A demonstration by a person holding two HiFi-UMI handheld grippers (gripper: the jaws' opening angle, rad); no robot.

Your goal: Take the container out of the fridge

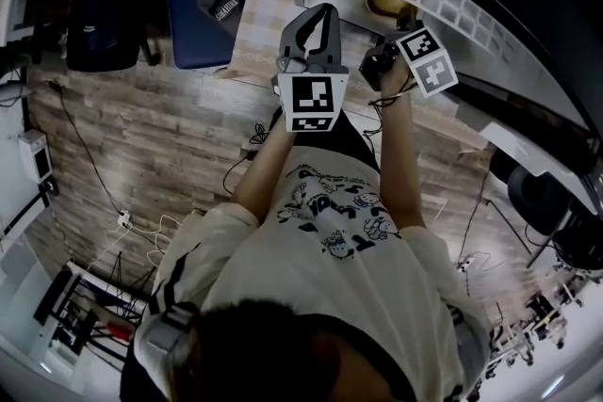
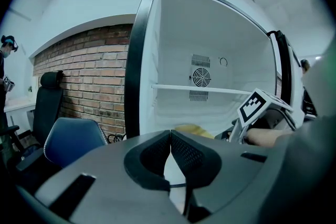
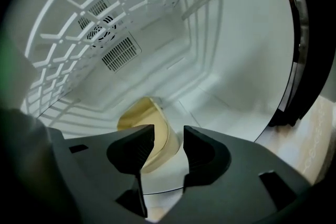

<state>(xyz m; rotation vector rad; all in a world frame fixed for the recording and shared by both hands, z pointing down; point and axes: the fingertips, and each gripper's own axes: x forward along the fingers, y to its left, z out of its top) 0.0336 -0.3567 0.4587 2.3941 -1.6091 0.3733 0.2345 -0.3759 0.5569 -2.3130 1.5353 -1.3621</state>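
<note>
Right tool (image 3: 169, 136) reaches into the open fridge (image 3: 231, 50) with its jaws spread wide. The yellow container (image 3: 142, 120) sits on the fridge floor, below the white wire shelf (image 3: 105, 2). Its near rim stands in the gap between the jaws, closer to the jaw on the left of the right gripper view, and neither pad clearly presses on it. Left tool (image 2: 170, 132) is held just outside the fridge opening, jaws closed together with nothing between them. Seen from the head view, both tools are raised side by side, the right one further in.
</note>
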